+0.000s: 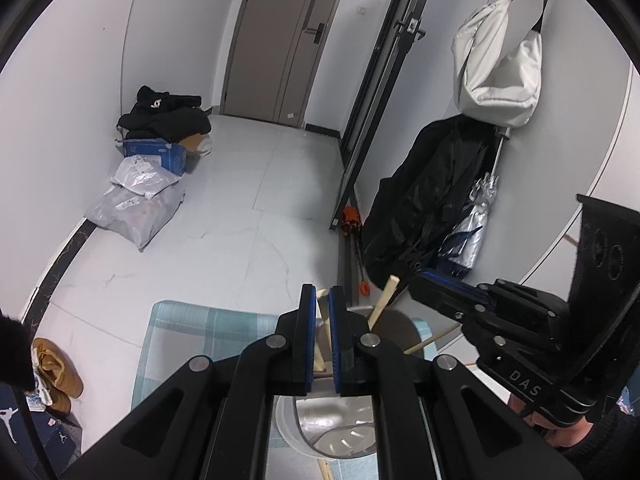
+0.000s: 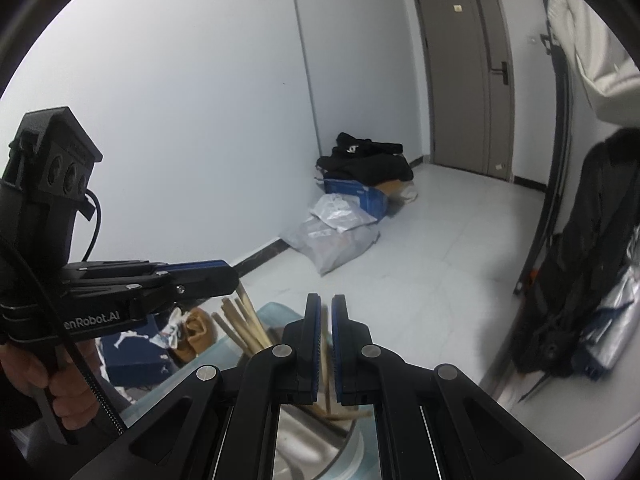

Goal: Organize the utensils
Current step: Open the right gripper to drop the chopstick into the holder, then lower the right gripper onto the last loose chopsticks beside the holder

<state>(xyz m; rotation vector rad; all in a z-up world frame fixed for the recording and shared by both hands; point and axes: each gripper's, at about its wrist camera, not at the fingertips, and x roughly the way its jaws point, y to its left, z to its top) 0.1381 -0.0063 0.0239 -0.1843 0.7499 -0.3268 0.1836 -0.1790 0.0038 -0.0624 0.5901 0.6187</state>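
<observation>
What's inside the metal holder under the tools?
Wooden chopsticks stand bunched in the metal holder, tops fanning out. Its perforated wall shows; its bottom and the sticks' lower ends are hidden behind the tools.

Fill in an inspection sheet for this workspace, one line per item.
Surface: blue-grey checked mat.
Job's things: wooden chopsticks standing in a metal holder.
Clutter: nothing seen on the mat.
Grippers: left gripper shut on one chopstick; right gripper shut on another chopstick.
Cables: black cable on the left gripper.
Surroundings: door, blue box, grey parcel bags, dark coat, white bag, brown shoes.
</observation>
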